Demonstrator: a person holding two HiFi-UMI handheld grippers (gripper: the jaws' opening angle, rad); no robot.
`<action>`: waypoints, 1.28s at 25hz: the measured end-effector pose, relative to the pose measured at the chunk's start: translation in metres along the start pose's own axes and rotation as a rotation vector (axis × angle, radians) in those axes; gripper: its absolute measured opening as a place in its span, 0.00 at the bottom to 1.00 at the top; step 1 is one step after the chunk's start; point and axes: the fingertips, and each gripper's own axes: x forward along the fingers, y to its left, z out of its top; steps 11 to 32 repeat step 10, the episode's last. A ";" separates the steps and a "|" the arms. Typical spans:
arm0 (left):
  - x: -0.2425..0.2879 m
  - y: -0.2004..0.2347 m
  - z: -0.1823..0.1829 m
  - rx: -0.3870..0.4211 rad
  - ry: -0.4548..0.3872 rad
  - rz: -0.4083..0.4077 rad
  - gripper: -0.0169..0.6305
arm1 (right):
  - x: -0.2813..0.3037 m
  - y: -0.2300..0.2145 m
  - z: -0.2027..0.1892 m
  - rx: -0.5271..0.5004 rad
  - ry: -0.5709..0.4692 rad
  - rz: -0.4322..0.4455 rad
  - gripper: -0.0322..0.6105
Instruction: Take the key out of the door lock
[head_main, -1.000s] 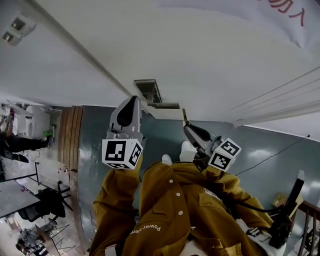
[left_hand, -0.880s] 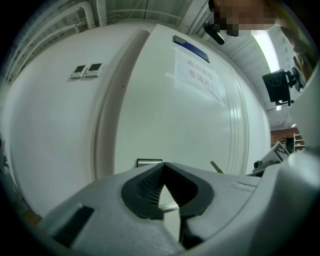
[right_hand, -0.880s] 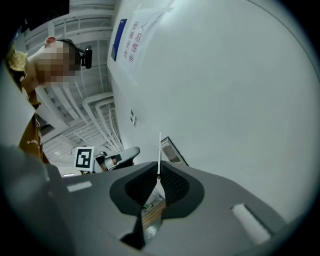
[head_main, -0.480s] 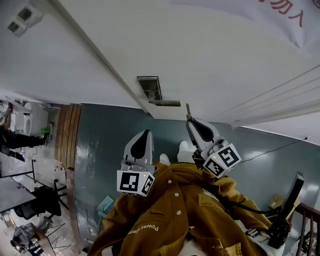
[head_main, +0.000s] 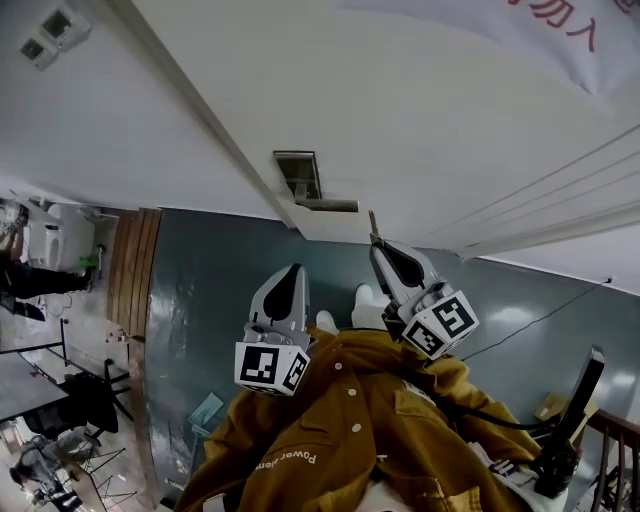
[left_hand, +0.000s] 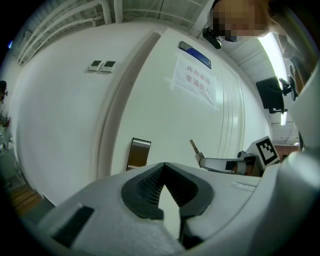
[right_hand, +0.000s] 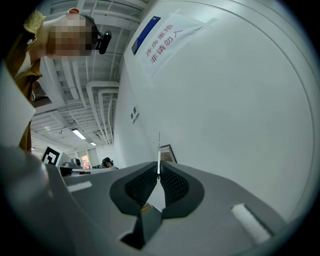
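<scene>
A steel lock plate (head_main: 299, 174) with a lever handle (head_main: 326, 206) sits on the white door (head_main: 420, 110). My right gripper (head_main: 377, 247) is shut on the key (head_main: 372, 225), whose thin blade sticks out past the jaw tips, clear of the door and a short way right of the handle. In the right gripper view the key (right_hand: 159, 149) stands edge-on between the pads, with the lock plate (right_hand: 168, 152) behind it. My left gripper (head_main: 293, 270) hangs lower, shut and empty. From the left gripper view I see the lock plate (left_hand: 139, 152) and the key (left_hand: 194, 148).
A paper sign with red characters (head_main: 572, 27) is taped to the door. Light switches (left_hand: 102, 65) sit on the wall beside the door frame (head_main: 200, 130). The person's mustard jacket (head_main: 340, 440) fills the lower middle of the head view. A grey floor (head_main: 210, 300) lies below.
My left gripper has dropped down and to the right, away from the lock plate. The right gripper with the key has hardly moved.
</scene>
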 end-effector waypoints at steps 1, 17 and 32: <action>0.000 0.000 0.000 -0.005 -0.001 0.001 0.03 | 0.000 0.000 0.000 0.001 0.000 0.001 0.09; 0.005 -0.002 0.000 -0.010 -0.003 -0.002 0.03 | 0.002 0.000 -0.004 0.024 0.010 0.016 0.09; 0.005 -0.002 0.000 -0.010 -0.003 -0.002 0.03 | 0.002 0.000 -0.004 0.024 0.010 0.016 0.09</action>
